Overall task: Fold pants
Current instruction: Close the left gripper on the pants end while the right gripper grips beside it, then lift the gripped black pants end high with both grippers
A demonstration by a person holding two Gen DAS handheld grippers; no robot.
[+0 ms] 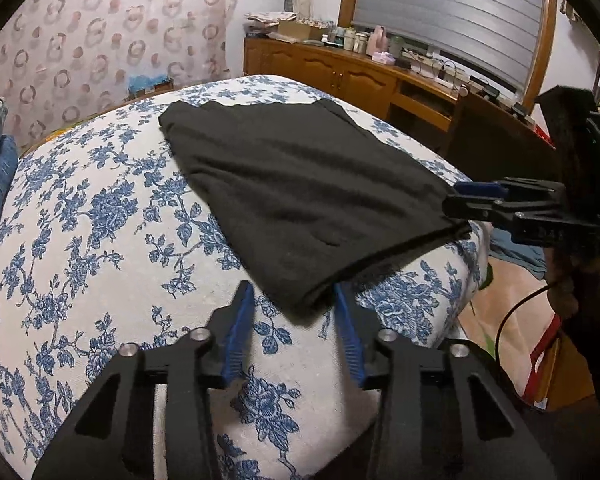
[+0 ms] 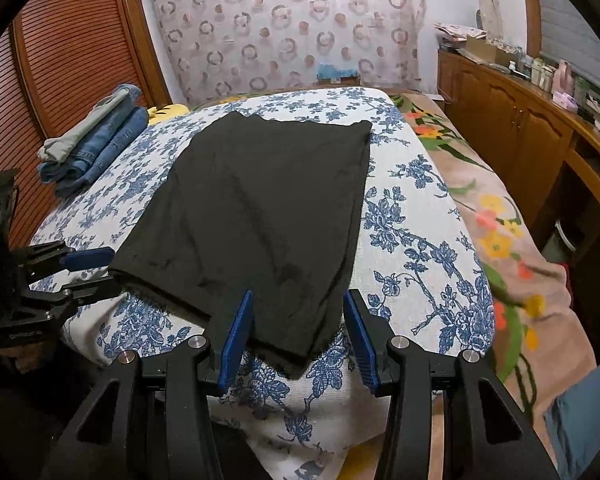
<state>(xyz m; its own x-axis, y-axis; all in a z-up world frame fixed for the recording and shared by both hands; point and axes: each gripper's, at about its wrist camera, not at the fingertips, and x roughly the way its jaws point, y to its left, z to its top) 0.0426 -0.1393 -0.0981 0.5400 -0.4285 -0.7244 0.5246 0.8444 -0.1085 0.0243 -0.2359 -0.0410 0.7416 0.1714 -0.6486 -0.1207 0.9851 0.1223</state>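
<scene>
Black pants (image 1: 300, 192), folded into a flat slab, lie on the blue-flowered cover; they also show in the right wrist view (image 2: 260, 208). My left gripper (image 1: 294, 304) is open, its blue fingers either side of the near left corner of the pants. It shows from the side in the right wrist view (image 2: 100, 272), open at that corner. My right gripper (image 2: 298, 312) is open, its fingers either side of the near right corner. It shows in the left wrist view (image 1: 460, 204) at that corner, open.
The flowered cover (image 2: 412, 240) lies over a raised pad on a bed with a floral blanket (image 2: 500, 240). Folded jeans (image 2: 100, 144) are stacked at the far left. A wooden sideboard (image 1: 340, 72) with clutter runs along the right wall.
</scene>
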